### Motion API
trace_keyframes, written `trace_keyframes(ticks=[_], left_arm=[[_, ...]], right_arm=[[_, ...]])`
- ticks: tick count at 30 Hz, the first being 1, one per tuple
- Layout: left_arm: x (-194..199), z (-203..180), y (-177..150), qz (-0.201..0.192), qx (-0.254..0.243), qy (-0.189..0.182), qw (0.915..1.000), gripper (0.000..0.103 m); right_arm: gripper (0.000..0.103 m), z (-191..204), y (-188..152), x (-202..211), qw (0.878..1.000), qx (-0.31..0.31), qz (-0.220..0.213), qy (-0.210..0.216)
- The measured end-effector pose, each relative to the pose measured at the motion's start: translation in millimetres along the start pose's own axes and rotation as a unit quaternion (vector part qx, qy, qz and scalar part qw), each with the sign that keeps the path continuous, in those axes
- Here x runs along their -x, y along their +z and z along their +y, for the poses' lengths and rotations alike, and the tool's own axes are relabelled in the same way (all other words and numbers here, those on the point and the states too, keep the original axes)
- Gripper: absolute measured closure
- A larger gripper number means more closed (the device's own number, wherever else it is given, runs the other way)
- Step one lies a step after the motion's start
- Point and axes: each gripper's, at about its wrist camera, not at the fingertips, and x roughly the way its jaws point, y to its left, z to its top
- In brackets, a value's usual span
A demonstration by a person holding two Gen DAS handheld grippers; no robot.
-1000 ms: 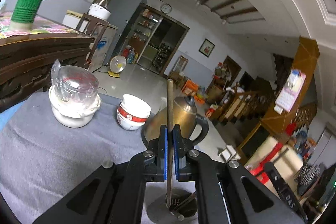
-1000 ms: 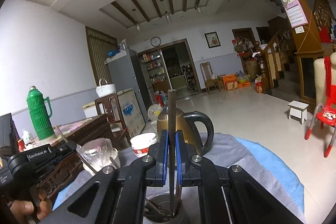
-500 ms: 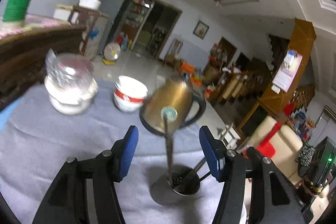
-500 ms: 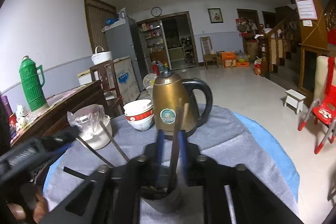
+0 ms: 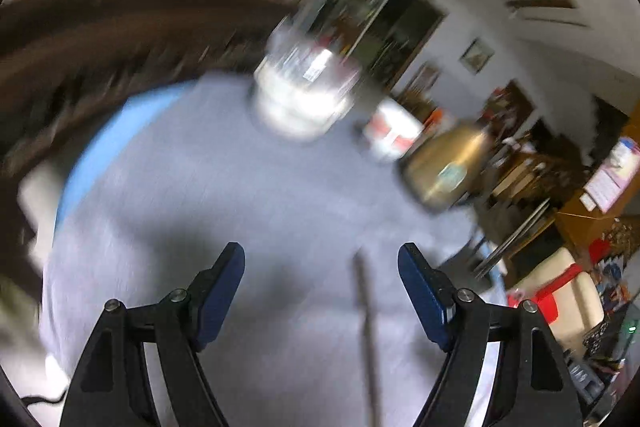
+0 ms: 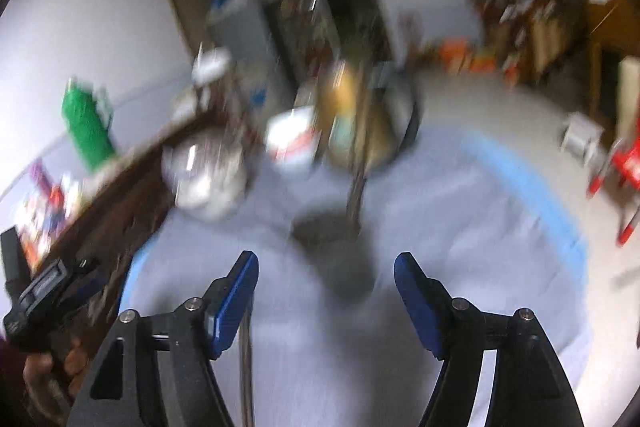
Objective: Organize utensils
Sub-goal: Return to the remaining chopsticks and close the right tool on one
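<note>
- The left gripper (image 5: 320, 269) stands wide apart, having just been opening. A thin utensil (image 5: 366, 323) lies on the grey cloth (image 5: 180, 187) between its jaws, lower centre of the left view, nearer the right jaw and untouched.
- Risk: with the frame this smeared, closing too soon could pinch cloth or knock the utensil askew.
- The right gripper (image 6: 326, 269) is likewise spread wide, jaws just opened. A slim rod (image 6: 245, 367) shows by its left jaw, lower left; contact unclear.
- The holder cup (image 6: 328, 239) sits mid-frame ahead, with a tall handle (image 6: 356, 183) standing in it.
- Risk: a careless sweep could tip the cup or strike the brass kettle (image 6: 352, 115) behind it.
</note>
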Motion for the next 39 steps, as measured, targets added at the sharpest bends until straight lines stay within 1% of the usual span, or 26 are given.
trace_keyframes(ticks=[2, 3, 4, 5, 8, 12, 19, 20, 21, 22, 25, 27, 29, 31, 32, 36, 39], left_arm=[[-9.2, 13.1, -17.1, 0.031, 0.005, 0.014, 0.9994, 0.025], [-11.2, 16.4, -25.3, 0.039, 0.005, 0.019, 0.999, 0.025], [-13.4, 19.3, -33.7, 0.049, 0.003, 0.021, 0.9986, 0.025], [-13.0, 21.2, -36.4, 0.053, 0.002, 0.02, 0.9984, 0.025], [-11.4, 18.7, -41.5, 0.057, -0.008, 0.021, 0.9981, 0.025], [-9.9, 12.9, -41.0, 0.052, -0.023, 0.019, 0.9982, 0.025], [-20.0, 6.7, -46.9, 0.072, -0.035, 0.015, 0.9967, 0.025], [-20.6, 5.8, -47.1, 0.073, -0.037, 0.015, 0.9965, 0.025], [-20.4, 5.2, -47.2, 0.072, -0.04, 0.015, 0.9965, 0.025], [-19.4, 4.9, -47.2, 0.07, -0.043, 0.015, 0.9965, 0.025], [-18.2, 6.5, -45.4, 0.067, -0.041, 0.016, 0.9968, 0.025], [-19.1, 7.9, -44.9, 0.068, -0.038, 0.018, 0.9968, 0.025], [-20.7, 8.7, -44.9, 0.07, -0.037, 0.018, 0.9967, 0.025], [-22.1, 8.4, -45.6, 0.073, -0.038, 0.019, 0.9964, 0.025], [-22.7, 7.9, -45.9, 0.075, -0.039, 0.018, 0.9963, 0.025], [-21.8, 5.3, -46.5, 0.074, -0.044, 0.017, 0.9961, 0.025], [-21.4, 5.5, -46.7, 0.076, -0.044, 0.017, 0.996, 0.025]], right_arm=[[0.045, 8.3, -19.7, -29.3, 0.998, 0.007, 0.064, 0.027], [0.067, 9.7, -24.3, -38.7, 0.996, 0.009, 0.084, 0.033], [0.068, 15.5, -32.9, -53.3, 0.993, 0.013, 0.114, 0.041], [0.068, 21.4, -39.6, -65.1, 0.99, 0.017, 0.133, 0.049], [0.068, 35.7, -50.4, -84.7, 0.985, 0.032, 0.161, 0.05], [0.068, 53.4, -53.4, -103.0, 0.982, 0.053, 0.175, 0.048], [0.068, 75.1, -44.8, -122.7, 0.981, 0.072, 0.175, 0.046], [0.074, 80.0, -46.0, -128.4, 0.981, 0.079, 0.172, 0.036], [0.086, 79.3, -43.5, -130.6, 0.982, 0.073, 0.175, 0.028], [0.09, 77.4, -42.6, -131.6, 0.981, 0.06, 0.181, 0.034], [0.09, 69.9, -47.1, -127.1, 0.98, 0.023, 0.194, 0.048], [0.09, 70.3, -60.7, -117.0, 0.975, 0.005, 0.21, 0.069], [0.088, 71.4, -70.1, -106.8, 0.976, 0.007, 0.207, 0.064], [0.088, 68.2, -71.9, -103.2, 0.976, 0.004, 0.207, 0.062], [0.087, 64.3, -68.8, -101.3, 0.977, -0.002, 0.204, 0.058], [0.072, 54.8, -52.4, -100.9, 0.981, -0.015, 0.183, 0.053], [0.072, 57.5, -42.3, -109.8, 0.983, -0.001, 0.181, 0.042]])
